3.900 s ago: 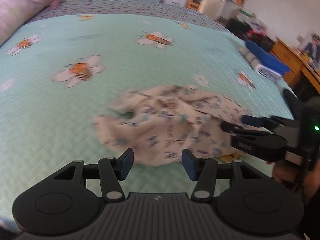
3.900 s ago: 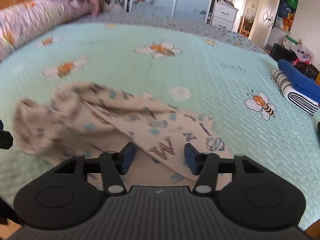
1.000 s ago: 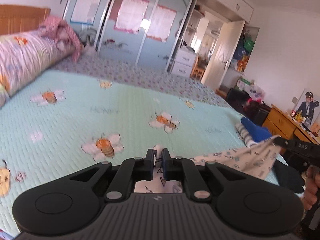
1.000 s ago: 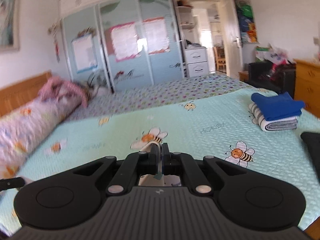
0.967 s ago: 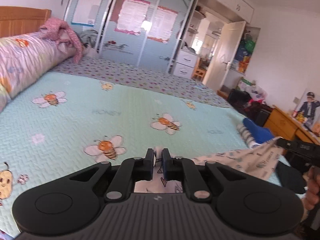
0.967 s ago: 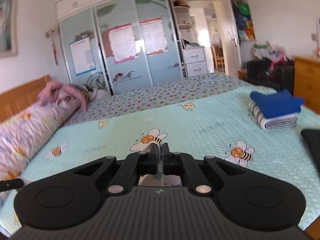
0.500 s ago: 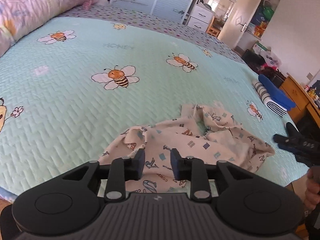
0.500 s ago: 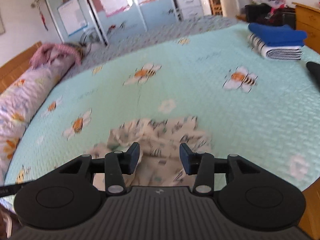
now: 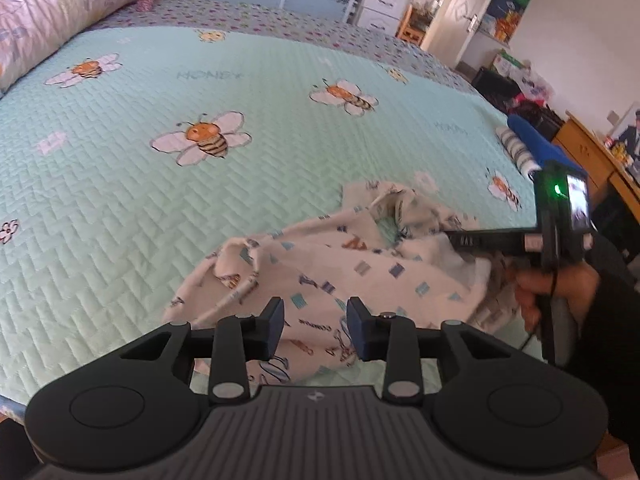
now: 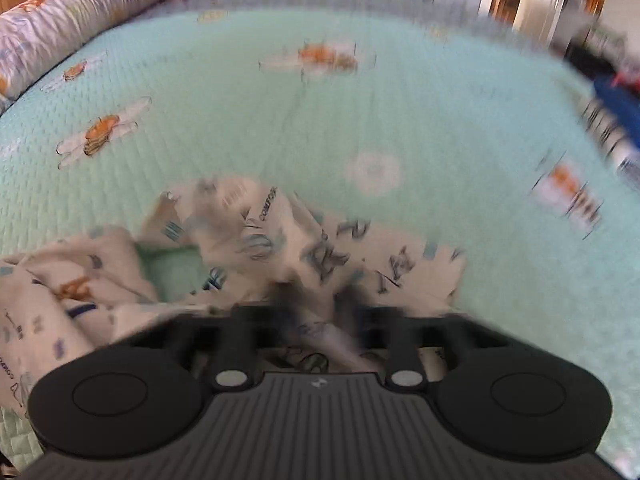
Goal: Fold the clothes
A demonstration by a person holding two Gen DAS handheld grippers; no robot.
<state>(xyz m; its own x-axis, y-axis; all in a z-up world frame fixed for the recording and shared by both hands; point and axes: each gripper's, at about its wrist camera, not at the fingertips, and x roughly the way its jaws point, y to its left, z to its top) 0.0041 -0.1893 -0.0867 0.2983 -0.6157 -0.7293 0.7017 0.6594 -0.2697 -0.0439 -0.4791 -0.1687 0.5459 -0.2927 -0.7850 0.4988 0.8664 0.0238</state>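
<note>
A cream garment (image 9: pixel 340 264) with letter prints lies crumpled on the mint bee-print bedspread (image 9: pixel 280 120), near the bed's front edge. My left gripper (image 9: pixel 316 330) hovers over the garment's near edge. Its jaws are opening, with cloth showing in the gap below them and the pads clear of it. My right gripper (image 9: pixel 450 235), held by a person's hand (image 9: pixel 560 284), pokes into the garment's right side. The right wrist view is blurred. There the right gripper (image 10: pixel 317 300) has its jaws closing on a raised fold of the garment (image 10: pixel 256 240).
A folded blue and striped stack (image 9: pixel 524 148) sits at the bed's right edge, also seen blurred as the stack (image 10: pixel 616 112). A long floral bolster (image 9: pixel 48 12) lies at the far left. A wooden dresser (image 9: pixel 592 156) stands to the right of the bed.
Both grippers held the garment up in shut jaws, then let it fall onto the bed and opened. Both have sunk toward it, and the right fingers have drawn closer together around a fold.
</note>
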